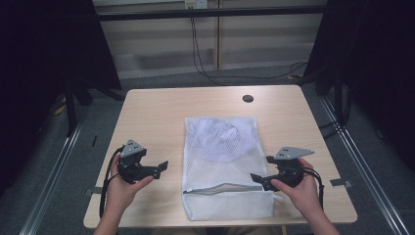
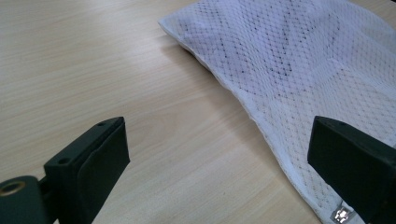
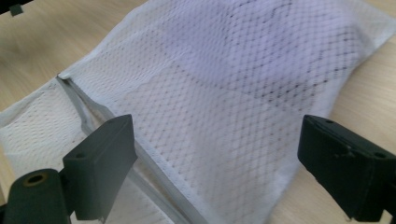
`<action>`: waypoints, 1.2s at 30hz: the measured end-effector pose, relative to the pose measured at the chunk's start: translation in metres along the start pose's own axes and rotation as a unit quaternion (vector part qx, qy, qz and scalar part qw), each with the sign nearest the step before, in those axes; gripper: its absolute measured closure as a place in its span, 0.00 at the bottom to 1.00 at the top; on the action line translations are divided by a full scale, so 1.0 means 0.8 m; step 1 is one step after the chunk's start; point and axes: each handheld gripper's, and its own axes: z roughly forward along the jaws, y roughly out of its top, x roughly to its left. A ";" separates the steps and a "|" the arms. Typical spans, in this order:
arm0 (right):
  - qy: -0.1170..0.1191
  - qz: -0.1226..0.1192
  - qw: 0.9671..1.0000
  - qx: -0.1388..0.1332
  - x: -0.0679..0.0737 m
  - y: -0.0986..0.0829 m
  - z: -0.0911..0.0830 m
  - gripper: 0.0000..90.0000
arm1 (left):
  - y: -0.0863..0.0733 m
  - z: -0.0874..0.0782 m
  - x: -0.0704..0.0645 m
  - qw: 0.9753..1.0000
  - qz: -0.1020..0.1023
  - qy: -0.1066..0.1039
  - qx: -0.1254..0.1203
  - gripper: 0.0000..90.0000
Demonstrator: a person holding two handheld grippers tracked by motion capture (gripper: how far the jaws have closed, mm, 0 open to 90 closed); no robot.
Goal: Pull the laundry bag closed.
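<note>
A white mesh laundry bag [image 1: 223,164] lies flat in the middle of the table [image 1: 151,112], with something pale bundled inside its far half. A grey zipper [image 1: 225,188] runs across its near end. My left gripper [image 1: 160,169] is just left of the bag, open and empty; in the left gripper view its wide-apart jaws frame bare wood and the bag's edge [image 2: 261,121]. At the bag's right edge my right gripper [image 1: 262,169] is open too. The right gripper view looks down on the mesh [image 3: 224,70] and the zipper [image 3: 79,100] between its jaws.
A small black round cap [image 1: 248,98] sits in the tabletop near the far edge. Cables [image 1: 205,73] trail over the floor behind the table. Dark frames and curtains stand on both sides. Bare wood surrounds the bag on every side.
</note>
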 end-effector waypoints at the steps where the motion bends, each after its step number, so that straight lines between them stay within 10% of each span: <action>1: 0.004 -0.004 1.000 0.004 0.003 0.001 0.004 0.12 | 0.000 0.001 -0.001 1.000 0.001 -0.001 0.001 0.06; 36: 0.068 -0.022 0.997 0.023 0.064 0.042 0.065 0.12 | 0.000 -0.001 0.000 1.000 0.008 0.001 0.002 0.06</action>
